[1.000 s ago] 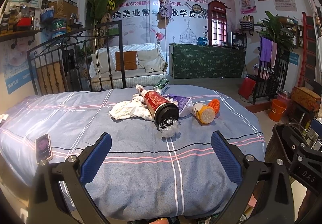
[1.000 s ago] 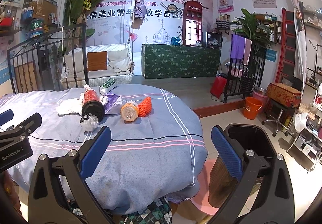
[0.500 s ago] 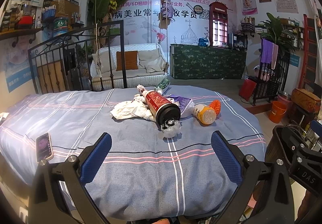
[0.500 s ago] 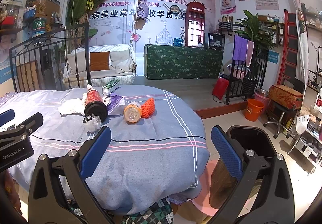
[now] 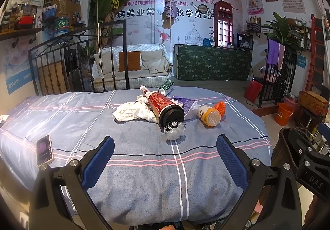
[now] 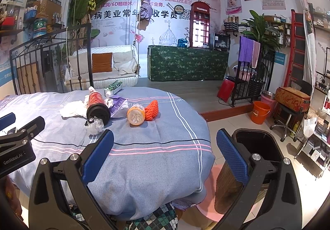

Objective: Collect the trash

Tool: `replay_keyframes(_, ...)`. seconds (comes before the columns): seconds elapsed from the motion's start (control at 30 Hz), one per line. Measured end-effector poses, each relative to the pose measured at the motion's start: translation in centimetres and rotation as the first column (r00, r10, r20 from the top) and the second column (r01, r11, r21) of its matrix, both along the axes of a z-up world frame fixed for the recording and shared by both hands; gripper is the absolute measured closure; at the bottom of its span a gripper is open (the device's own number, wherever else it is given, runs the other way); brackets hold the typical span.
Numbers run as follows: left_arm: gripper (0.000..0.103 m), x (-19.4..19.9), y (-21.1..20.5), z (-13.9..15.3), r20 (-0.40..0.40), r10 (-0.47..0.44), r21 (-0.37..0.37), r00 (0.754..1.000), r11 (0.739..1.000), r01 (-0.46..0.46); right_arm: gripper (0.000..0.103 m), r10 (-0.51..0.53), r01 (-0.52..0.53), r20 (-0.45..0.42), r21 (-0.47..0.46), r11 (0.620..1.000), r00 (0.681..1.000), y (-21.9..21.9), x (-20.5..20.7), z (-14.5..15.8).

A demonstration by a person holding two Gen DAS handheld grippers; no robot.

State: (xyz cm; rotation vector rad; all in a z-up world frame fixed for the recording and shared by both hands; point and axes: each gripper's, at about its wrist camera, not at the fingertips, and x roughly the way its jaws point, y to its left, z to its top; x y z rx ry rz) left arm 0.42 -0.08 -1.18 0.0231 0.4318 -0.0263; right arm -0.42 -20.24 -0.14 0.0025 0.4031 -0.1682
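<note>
Trash lies in a loose cluster on the blue-grey woven bedspread with pink and white stripes (image 5: 132, 178), toward twelve o'clock from both claws: a crumpled white paper wad (image 5: 132, 111), a red patterned cylinder with a glossy black end cap (image 5: 165, 107) on its side, a crinkled clear plastic wrapper (image 5: 175, 129) touching that cap, a flat purple packet (image 5: 188, 105) just behind, a translucent orange-lidded plastic bottle (image 5: 208, 115) at about one o'clock, and an orange foam net sleeve (image 5: 220, 107) against it. A small green-and-white box (image 5: 166, 86) sits at the far edge. A smartphone in a pale case (image 5: 44, 150) lies flat at nine o'clock. The left claw (image 5: 165, 163), with blue textured pads, is spread wide and holds nothing, above the bedspread. The right claw (image 6: 165, 159) is likewise wide apart and empty, with a black plastic bin (image 6: 257, 147) at three o'clock beside the bed.
</note>
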Motion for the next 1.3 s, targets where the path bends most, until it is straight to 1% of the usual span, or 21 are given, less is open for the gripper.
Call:
replay_keyframes(0.6, 0.005, 0.3, -0.1, -0.6, -0.03, -0.003, -0.008, 1.0, 1.0, 0.003, 0.005, -0.003, 0.003, -0.022, 0.003, 1.0, 1.0, -0.1, 0.5, -0.4)
replay_keyframes(0.7, 0.005, 0.8, 0.0, -0.9, -0.054, -0.007, -0.007, 0.999, 1.0, 0.007, 0.005, -0.002, 0.002, -0.034, 0.01, 1.0, 0.999, -0.2, 0.9, -0.7)
replay_keyframes(0.77, 0.005, 1.5, 0.3, -1.4, -0.09, -0.026, -0.023, 0.996, 0.999, 0.024, 0.005, 0.0, 0.001, -0.051, 0.018, 1.0, 0.999, -0.4, 1.2, -1.1)
replay_keyframes(0.9, 0.005, 3.3, 1.2, -2.8, -0.174, -0.056, -0.06, 0.983, 0.997, 0.046, 0.005, 0.026, -0.017, -0.139, 0.064, 0.998, 0.99, -1.1, 3.0, -2.5)
replay_keyframes(1.0, 0.005, 5.0, 2.0, -3.7, -0.223, -0.069, -0.085, 0.972, 0.995, 0.051, 0.005, 0.064, -0.031, -0.232, 0.141, 0.99, 0.971, -2.1, 4.9, -4.2)
replay_keyframes(1.07, 0.005, 6.3, 2.2, -4.0, -0.243, -0.082, -0.1, 0.967, 0.993, 0.059, 0.005, 0.081, -0.028, -0.278, 0.191, 0.981, 0.957, -2.8, 6.2, -5.2)
replay_keyframes(1.3, 0.009, 11.5, 1.3, -4.7, -0.285, -0.127, -0.087, 0.95, 0.991, 0.107, 0.005, 0.115, -0.036, -0.345, 0.228, 0.973, 0.931, -3.0, 9.1, -6.9)
